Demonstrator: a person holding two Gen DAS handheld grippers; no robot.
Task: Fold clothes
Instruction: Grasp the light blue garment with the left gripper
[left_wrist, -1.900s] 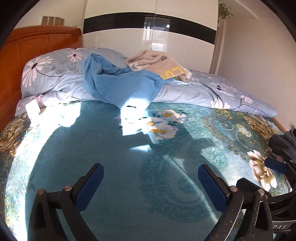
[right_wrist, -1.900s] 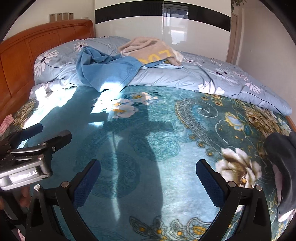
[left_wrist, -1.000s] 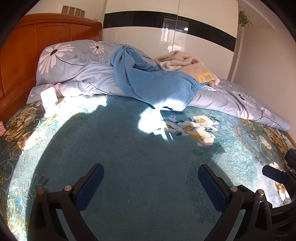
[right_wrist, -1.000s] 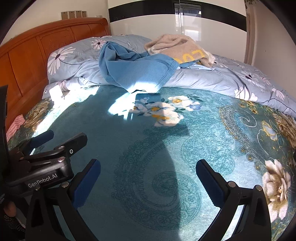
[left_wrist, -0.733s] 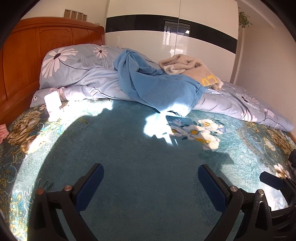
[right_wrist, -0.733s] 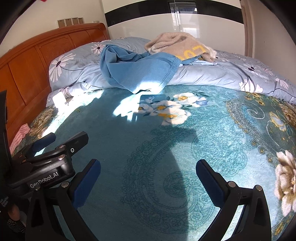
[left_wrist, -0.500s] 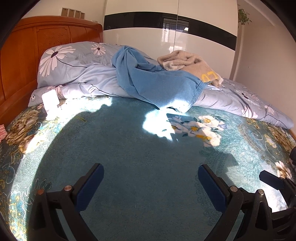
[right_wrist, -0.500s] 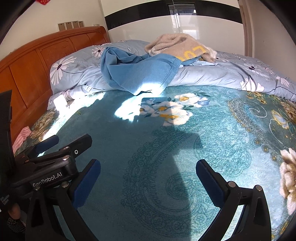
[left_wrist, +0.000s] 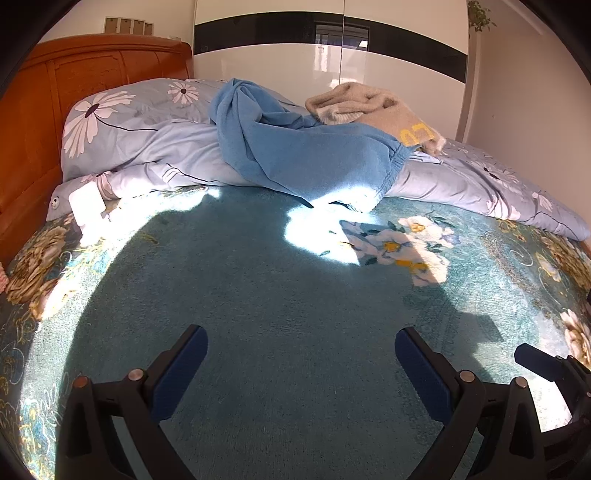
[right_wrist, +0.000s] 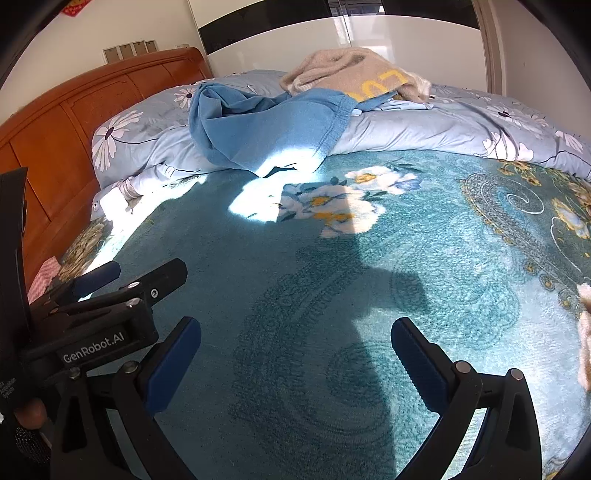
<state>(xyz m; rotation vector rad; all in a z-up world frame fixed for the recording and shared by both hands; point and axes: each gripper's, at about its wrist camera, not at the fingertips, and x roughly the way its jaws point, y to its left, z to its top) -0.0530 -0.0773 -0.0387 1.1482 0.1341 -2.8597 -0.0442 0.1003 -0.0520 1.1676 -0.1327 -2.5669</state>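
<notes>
Clothes untouched: blue garment (left_wrist: 314, 155) lies at the bed's (left_wrist: 295, 314) head edge, ahead of both grippers; left gripper (left_wrist: 297, 365) and right gripper (right_wrist: 295, 354) jaws spread, empty.

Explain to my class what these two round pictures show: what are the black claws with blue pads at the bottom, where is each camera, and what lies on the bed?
A person holds a hand tool in each hand; there is no robot arm. Each tool ends in a gripper with two black fingers and blue pads, and carries a wide-angle camera looking forward along them. One picture looks past the left gripper, the other past the right gripper, which also sees the left tool beside it. Both grippers are open and hold nothing. Below them lies a teal flowered blanket. Farther back, on a pale blue flowered quilt, are the clothes to fold: a blue garment and a beige garment with yellow letters, both crumpled.
</notes>
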